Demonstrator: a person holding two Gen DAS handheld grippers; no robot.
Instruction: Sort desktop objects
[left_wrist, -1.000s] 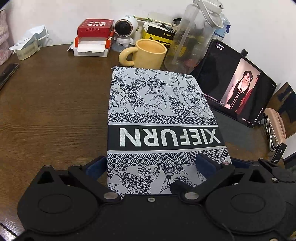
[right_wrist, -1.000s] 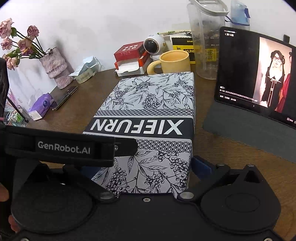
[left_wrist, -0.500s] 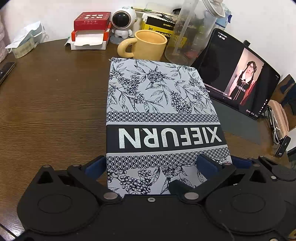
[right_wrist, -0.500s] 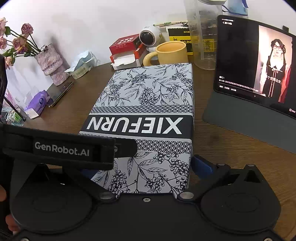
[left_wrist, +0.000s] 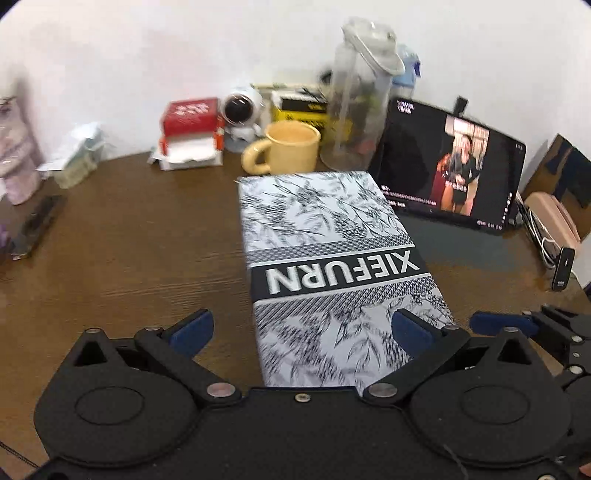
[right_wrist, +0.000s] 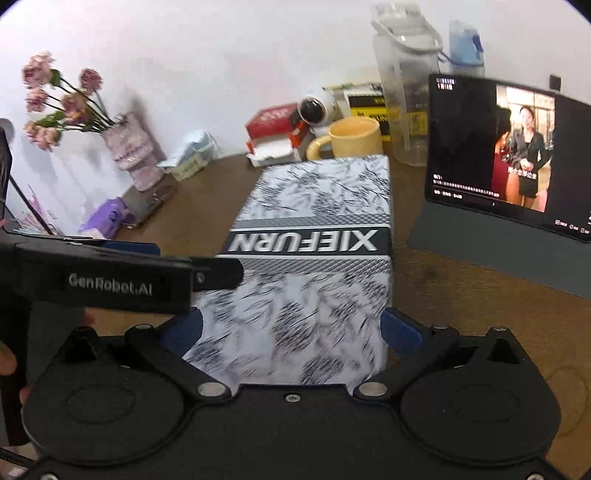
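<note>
Left claw (left_wrist: 301, 328) shifted; box (left_wrist: 332, 266) print blurred

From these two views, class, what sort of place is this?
Probably a home desk: a brown wooden tabletop against a white wall, holding a propped tablet playing video, a yellow mug and a vase of flowers.

Bare table (left_wrist: 122, 258) left of box (left_wrist: 332, 258); tablet (left_wrist: 450, 166) crowds right.

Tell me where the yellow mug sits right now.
In both wrist views the yellow mug stands at the table's back, just beyond the patterned box, between the astronaut figurine and the clear water bottle.
</note>
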